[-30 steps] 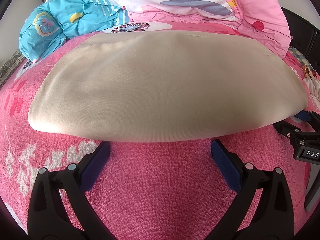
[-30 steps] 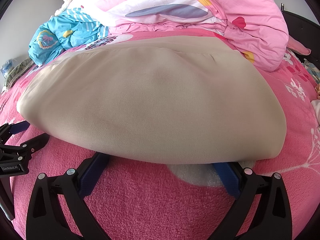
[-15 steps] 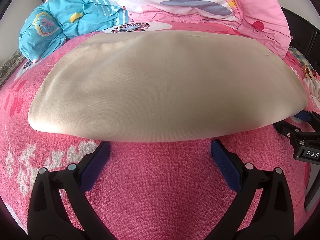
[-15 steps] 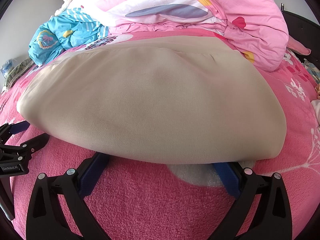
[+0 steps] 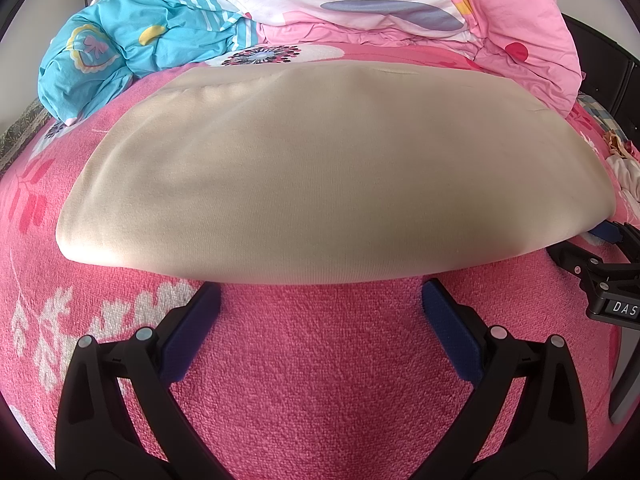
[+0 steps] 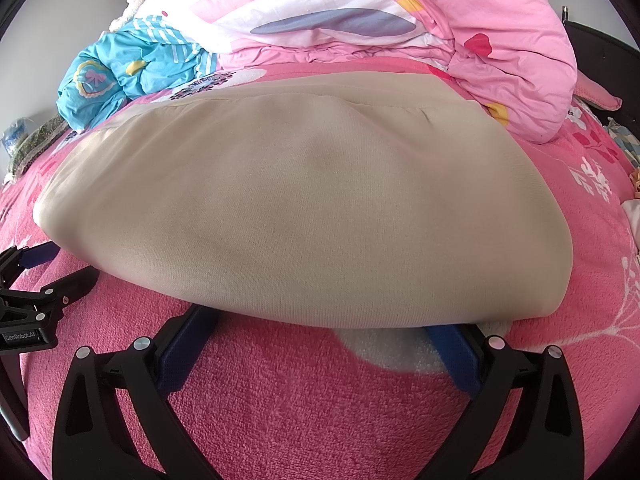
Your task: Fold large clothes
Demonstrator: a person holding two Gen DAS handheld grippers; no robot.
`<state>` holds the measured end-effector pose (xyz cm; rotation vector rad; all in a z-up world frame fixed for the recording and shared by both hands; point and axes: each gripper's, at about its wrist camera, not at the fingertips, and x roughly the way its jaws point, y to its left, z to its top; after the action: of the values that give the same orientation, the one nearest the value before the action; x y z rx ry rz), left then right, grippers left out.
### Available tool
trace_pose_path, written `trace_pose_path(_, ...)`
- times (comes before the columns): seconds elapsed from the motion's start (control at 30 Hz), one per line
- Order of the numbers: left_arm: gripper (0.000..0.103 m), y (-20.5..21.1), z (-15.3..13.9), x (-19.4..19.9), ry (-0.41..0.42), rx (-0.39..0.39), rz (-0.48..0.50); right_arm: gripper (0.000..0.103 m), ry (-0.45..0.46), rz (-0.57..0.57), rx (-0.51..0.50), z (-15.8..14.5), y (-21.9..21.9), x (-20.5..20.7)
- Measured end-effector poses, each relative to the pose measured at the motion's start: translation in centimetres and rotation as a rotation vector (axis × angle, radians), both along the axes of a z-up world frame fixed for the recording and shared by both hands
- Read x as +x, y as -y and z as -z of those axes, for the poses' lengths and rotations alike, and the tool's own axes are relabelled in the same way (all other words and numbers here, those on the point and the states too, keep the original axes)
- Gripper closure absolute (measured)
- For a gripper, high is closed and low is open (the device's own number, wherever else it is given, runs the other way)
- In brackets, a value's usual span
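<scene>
Folded beige garment [image 5: 320,184], smooth fine-knit fabric with a rounded near fold, lying flat on a fuzzy pink bedspread [image 5: 320,360] printed with white flowers. Behind it, a puffy pink quilt [image 5: 460,20] and a crumpled blue blanket [image 5: 120,52].

Left gripper [image 5: 320,300] low over the bedspread, blue-padded fingers [image 5: 192,328] spread wide, tips right at the garment's near edge and holding nothing. Right gripper [image 6: 332,332] likewise spread wide, fingertips tucked just under the garment's near edge, nothing pinched. Each gripper visible at the frame edge of the other's view, side by side along the same near fold, left toward the garment's left end, right toward its right end.
</scene>
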<state>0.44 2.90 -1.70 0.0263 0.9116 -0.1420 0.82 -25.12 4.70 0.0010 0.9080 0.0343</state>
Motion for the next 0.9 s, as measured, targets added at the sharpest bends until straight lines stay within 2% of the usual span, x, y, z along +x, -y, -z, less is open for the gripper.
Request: trace_pose_path(0.9,0.006,-0.01,0.0,0.05,0.0,0.0,0.0,0.006,0.0,0.0,0.0,0.01,-0.03,-0.01)
